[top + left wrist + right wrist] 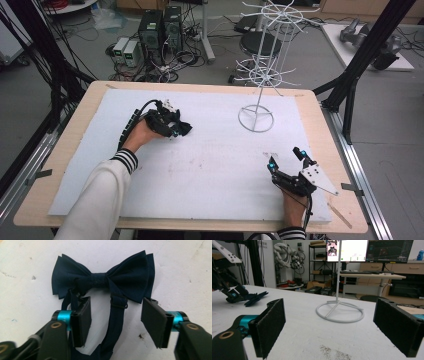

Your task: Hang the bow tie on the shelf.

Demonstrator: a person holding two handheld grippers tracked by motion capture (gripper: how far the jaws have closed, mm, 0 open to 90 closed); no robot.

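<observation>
Bow tie (103, 280) lies flat on white mat (210, 165), well left of the rack (256, 119). Left gripper (116, 320) open, straddling the strap (113, 322). Right gripper (289, 159) open, empty. Soft, light fabric; likely best pinched at the knot (98, 280).

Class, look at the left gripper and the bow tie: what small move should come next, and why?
Probably shut the left gripper on the strap of the bow tie. Its jaws stand open on either side of the strap, which runs between them on the white mat, so a grasp seems ready. The right gripper waits open, nearer the white wire stand.
</observation>
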